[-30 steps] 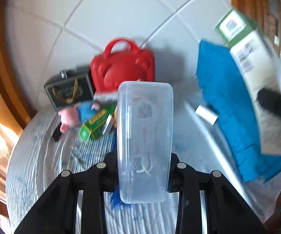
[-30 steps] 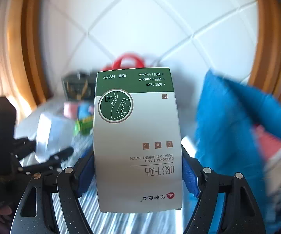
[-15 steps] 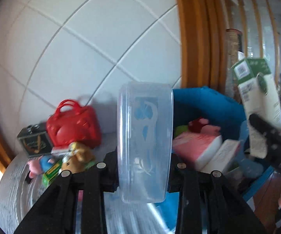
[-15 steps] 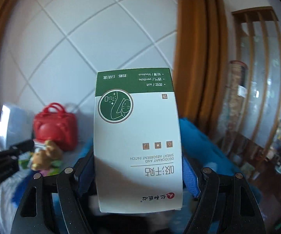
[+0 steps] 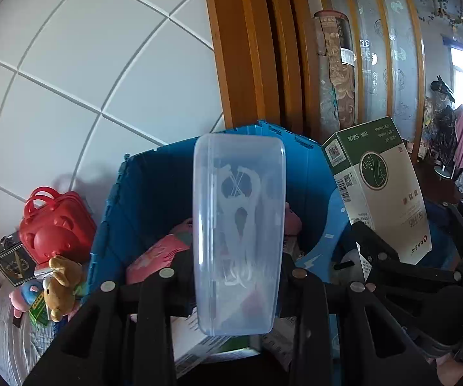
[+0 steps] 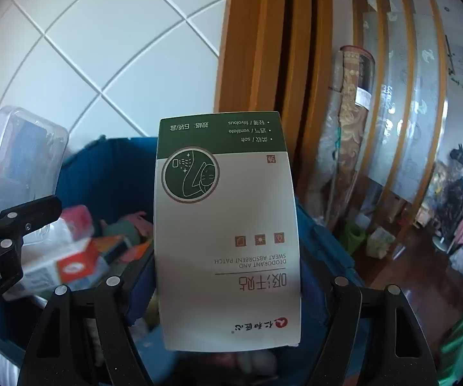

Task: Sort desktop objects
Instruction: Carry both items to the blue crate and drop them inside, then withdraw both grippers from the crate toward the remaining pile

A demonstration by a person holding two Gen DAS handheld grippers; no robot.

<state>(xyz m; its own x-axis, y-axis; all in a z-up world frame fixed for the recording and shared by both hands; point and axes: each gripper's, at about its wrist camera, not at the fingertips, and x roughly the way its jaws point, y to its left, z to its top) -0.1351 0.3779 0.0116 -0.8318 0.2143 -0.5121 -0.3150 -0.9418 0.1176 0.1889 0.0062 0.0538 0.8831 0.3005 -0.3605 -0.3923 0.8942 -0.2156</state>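
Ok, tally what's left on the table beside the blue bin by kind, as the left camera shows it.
Red bear-face case: 1
Dark gift box: 1
Soft toys, brown bear and pink-and-blue one: 2
Small green box: 1
Total: 5

From my left wrist camera I see a table (image 5: 4,334) under a pale striped cloth, pushed up against a white tiled wall. A big blue bin (image 5: 154,193) stands on it, its near side hidden behind what I am holding. To the left of the bin, a red toy case (image 5: 54,228) with a bear face sits at the back by the wall, and a small dark box (image 5: 11,259) sits just beside it. In front of them lie a brown teddy bear (image 5: 61,281), a pink and blue soft toy (image 5: 22,296) and a small green packet (image 5: 38,307), bunched close together beside the bin's wall.
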